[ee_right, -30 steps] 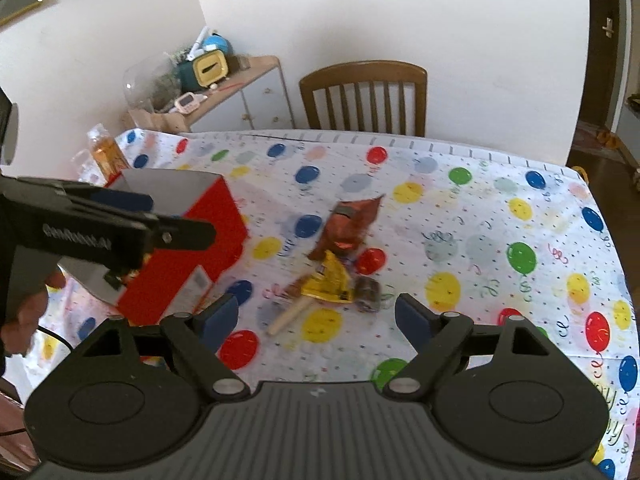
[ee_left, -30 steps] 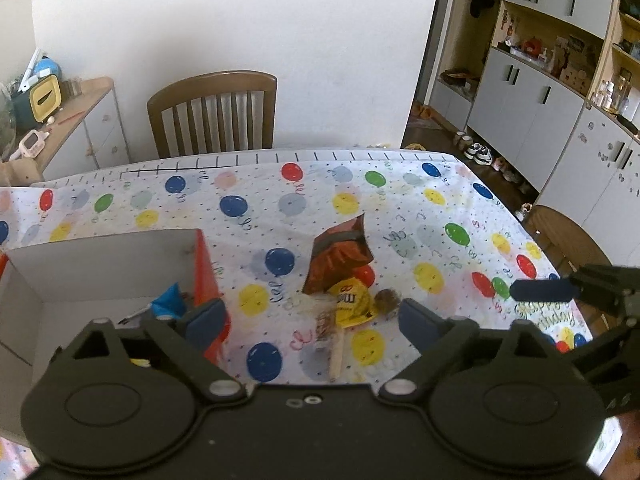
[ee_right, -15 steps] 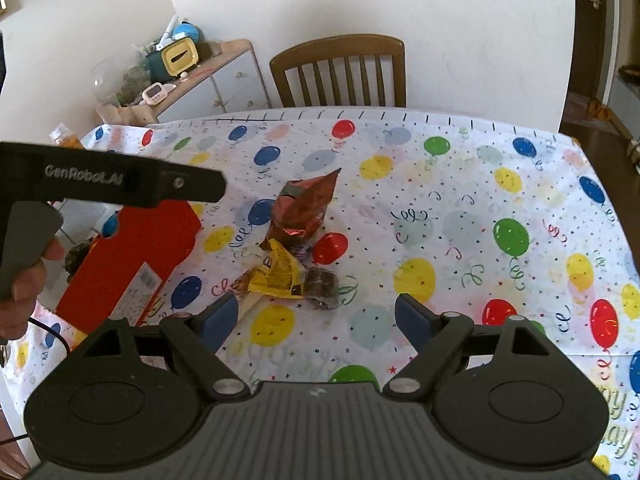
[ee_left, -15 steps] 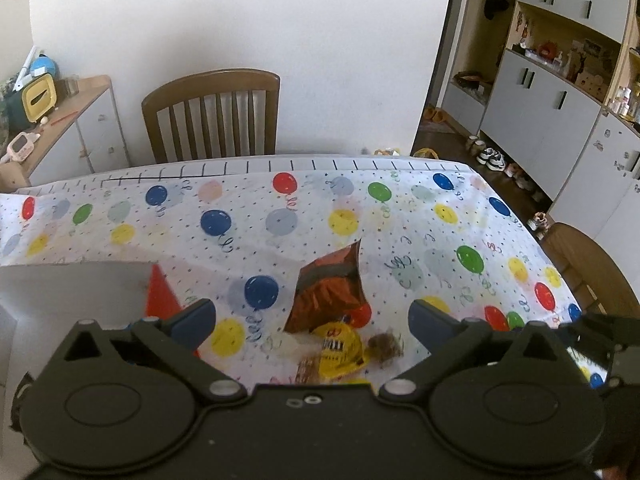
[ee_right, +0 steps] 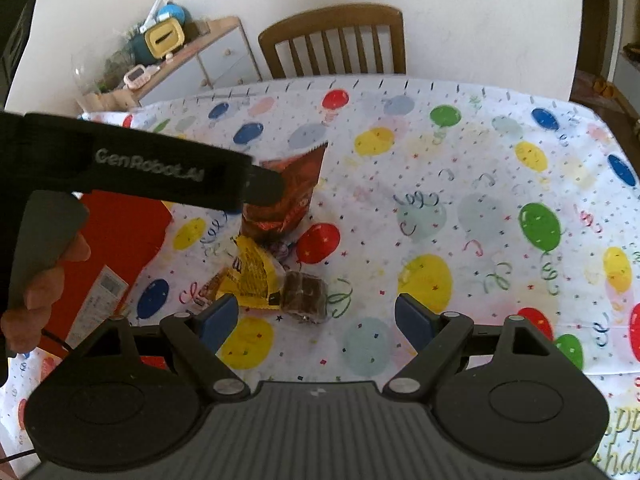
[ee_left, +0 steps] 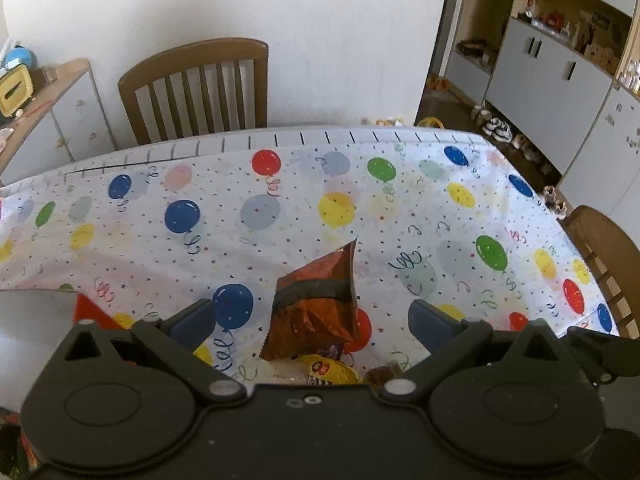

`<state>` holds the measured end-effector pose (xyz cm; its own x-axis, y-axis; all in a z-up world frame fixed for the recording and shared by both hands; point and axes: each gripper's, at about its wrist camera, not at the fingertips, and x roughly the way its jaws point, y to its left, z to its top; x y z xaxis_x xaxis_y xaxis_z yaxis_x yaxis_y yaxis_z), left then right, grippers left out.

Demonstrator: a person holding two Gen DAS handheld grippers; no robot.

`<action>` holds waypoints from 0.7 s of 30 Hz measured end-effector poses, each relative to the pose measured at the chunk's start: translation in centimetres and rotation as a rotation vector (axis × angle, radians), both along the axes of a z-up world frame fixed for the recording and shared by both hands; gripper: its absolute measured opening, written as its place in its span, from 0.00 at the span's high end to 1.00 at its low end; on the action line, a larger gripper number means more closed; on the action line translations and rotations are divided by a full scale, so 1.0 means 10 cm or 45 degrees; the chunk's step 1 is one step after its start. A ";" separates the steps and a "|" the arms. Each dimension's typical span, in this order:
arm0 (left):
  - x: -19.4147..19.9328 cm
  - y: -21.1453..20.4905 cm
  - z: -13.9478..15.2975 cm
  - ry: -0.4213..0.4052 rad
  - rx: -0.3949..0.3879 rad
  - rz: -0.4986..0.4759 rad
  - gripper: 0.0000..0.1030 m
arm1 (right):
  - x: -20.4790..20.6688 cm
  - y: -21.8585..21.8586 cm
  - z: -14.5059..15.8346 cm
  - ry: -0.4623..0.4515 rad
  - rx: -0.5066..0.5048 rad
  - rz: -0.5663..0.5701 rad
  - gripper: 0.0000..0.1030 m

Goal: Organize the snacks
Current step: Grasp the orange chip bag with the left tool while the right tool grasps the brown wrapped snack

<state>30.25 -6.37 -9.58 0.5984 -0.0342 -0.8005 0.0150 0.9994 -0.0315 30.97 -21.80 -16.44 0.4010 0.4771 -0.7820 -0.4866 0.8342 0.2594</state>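
A glossy tablecloth (ee_right: 460,184) printed with coloured balloons, curly streamers and tiny stars covers the table, and part of a "happy birthday" print shows at its near right corner. In the middle lies a small heap of snacks: a crinkled, shiny orange-brown foil bag (ee_right: 290,188) with a dark band and a saw-tooth top edge, a crumpled yellow candy packet (ee_right: 256,272) just in front of it, and a squarish brown cake in clear wrap (ee_right: 304,294) touching the packet's right side. A red cardboard box (ee_right: 116,248) with a white barcode label stands to the left of the heap. The right gripper (ee_right: 316,322) hovers over the brown cake with its blue-padded jaws wide apart and nothing between them. The left gripper (ee_left: 310,322) hangs above the foil bag, jaws likewise spread and empty; its black body reads "GenRobot.AI" in the right wrist view, where a hand (ee_right: 38,280) grips its handle.
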 end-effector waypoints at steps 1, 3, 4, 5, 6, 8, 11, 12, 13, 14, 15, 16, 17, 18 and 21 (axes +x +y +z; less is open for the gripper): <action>0.03 0.00 -0.04 0.013 0.000 -0.006 0.03 | 0.01 0.02 -0.02 0.000 -0.008 0.007 0.17; 0.10 -0.01 -0.11 0.039 0.003 -0.010 0.06 | 0.02 0.06 -0.06 0.003 -0.014 0.030 0.18; 0.12 0.00 -0.15 0.049 0.005 -0.010 0.07 | 0.04 0.08 -0.09 0.011 -0.018 0.042 0.21; 0.15 0.00 -0.18 0.059 0.006 -0.011 0.08 | 0.05 0.10 -0.11 0.019 -0.020 0.051 0.23; 0.17 -0.01 -0.20 0.067 0.009 -0.015 0.09 | 0.06 0.12 -0.13 0.024 -0.022 0.057 0.23; 0.21 -0.02 -0.25 0.079 0.017 -0.025 0.09 | 0.09 0.15 -0.16 0.035 -0.028 0.068 0.33; 0.27 -0.04 -0.31 0.100 0.023 -0.038 0.14 | 0.12 0.19 -0.20 0.050 -0.033 0.078 0.40; 0.30 -0.04 -0.33 0.109 0.023 -0.044 0.17 | 0.12 0.20 -0.20 0.048 -0.032 0.081 0.41; 0.32 -0.05 -0.35 0.119 0.025 -0.049 0.18 | 0.12 0.21 -0.21 0.047 -0.031 0.085 0.44; 0.33 -0.05 -0.37 0.126 0.026 -0.050 0.21 | 0.13 0.22 -0.21 0.049 -0.031 0.088 0.48; 0.35 -0.05 -0.39 0.132 0.025 -0.049 0.23 | 0.13 0.22 -0.22 0.051 -0.029 0.091 0.49; 0.37 -0.05 -0.40 0.139 0.019 -0.048 0.27 | 0.13 0.23 -0.22 0.051 -0.029 0.093 0.51; 0.38 -0.04 -0.42 0.148 0.011 -0.046 0.30 | 0.13 0.23 -0.22 0.050 -0.029 0.095 0.54; 0.39 -0.03 -0.42 0.154 0.006 -0.043 0.35 | 0.13 0.24 -0.23 0.052 -0.030 0.095 0.57; 0.41 -0.01 -0.45 0.176 -0.012 -0.037 0.48 | 0.14 0.25 -0.24 0.058 -0.032 0.089 0.65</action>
<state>34.31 -6.43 -14.11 0.4809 -0.0574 -0.8749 0.0385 0.9983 -0.0443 32.37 -19.33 -18.84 0.3312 0.4823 -0.8110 -0.5318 0.8054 0.2618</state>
